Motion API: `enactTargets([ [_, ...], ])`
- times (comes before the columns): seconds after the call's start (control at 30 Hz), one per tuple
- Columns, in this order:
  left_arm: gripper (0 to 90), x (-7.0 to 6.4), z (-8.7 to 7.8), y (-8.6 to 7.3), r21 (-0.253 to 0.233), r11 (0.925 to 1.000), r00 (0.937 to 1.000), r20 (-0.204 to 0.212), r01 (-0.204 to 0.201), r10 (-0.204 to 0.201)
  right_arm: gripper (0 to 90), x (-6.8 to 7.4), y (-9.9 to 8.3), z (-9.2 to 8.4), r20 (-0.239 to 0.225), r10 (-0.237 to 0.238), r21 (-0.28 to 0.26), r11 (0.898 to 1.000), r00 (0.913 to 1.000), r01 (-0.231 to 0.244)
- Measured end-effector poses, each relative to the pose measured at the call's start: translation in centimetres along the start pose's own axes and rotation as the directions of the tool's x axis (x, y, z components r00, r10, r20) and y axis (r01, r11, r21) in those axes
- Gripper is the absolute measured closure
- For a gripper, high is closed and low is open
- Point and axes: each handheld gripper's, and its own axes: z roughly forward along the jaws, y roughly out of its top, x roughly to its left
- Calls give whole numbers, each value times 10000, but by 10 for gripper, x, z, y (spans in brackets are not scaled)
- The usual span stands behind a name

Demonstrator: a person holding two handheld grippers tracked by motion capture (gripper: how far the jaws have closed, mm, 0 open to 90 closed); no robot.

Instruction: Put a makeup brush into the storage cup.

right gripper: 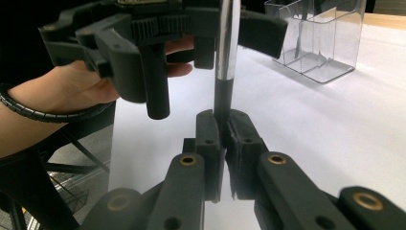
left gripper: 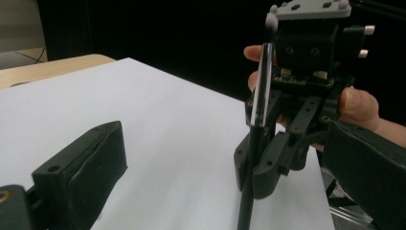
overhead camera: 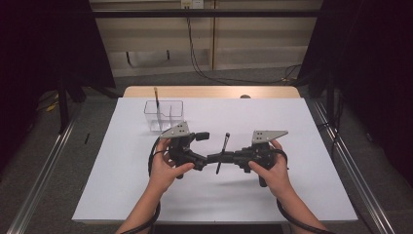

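A thin brush [overhead camera: 223, 152] with a black handle [right gripper: 221, 103], a silver ferrule [left gripper: 261, 91] and a pale tip stands roughly upright above the white table. My right gripper [overhead camera: 217, 157] is shut on the lower part of the handle, as the right gripper view shows [right gripper: 223, 129]. My left gripper [overhead camera: 202, 149] faces it from the left with its jaws wide open. In the left gripper view, the brush rises between those jaws [left gripper: 225, 191] and neither pad touches it.
A clear plastic organizer [overhead camera: 164, 114] with a pencil-like stick [overhead camera: 156, 97] in it stands at the back left of the white tabletop [overhead camera: 292, 126]. The organizer [right gripper: 316, 38] is behind the left gripper [right gripper: 210, 60]. Cables trail from both hands toward the front edge.
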Motion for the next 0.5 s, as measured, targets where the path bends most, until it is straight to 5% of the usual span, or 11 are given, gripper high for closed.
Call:
enactTargets([
  [0.2, 117, -1, 2, 6, -86, 9999, 9997, 176, -148, 150, 846, 1, 0, 1, 10, -48, 8, 10000, 10000, 48],
  [0.5, 400, -1, 6, 9, -39, 9994, 9977, 582, -349, 351, 846, 2, 2, 2, 137, -200, 12, 9998, 9997, 200],
])
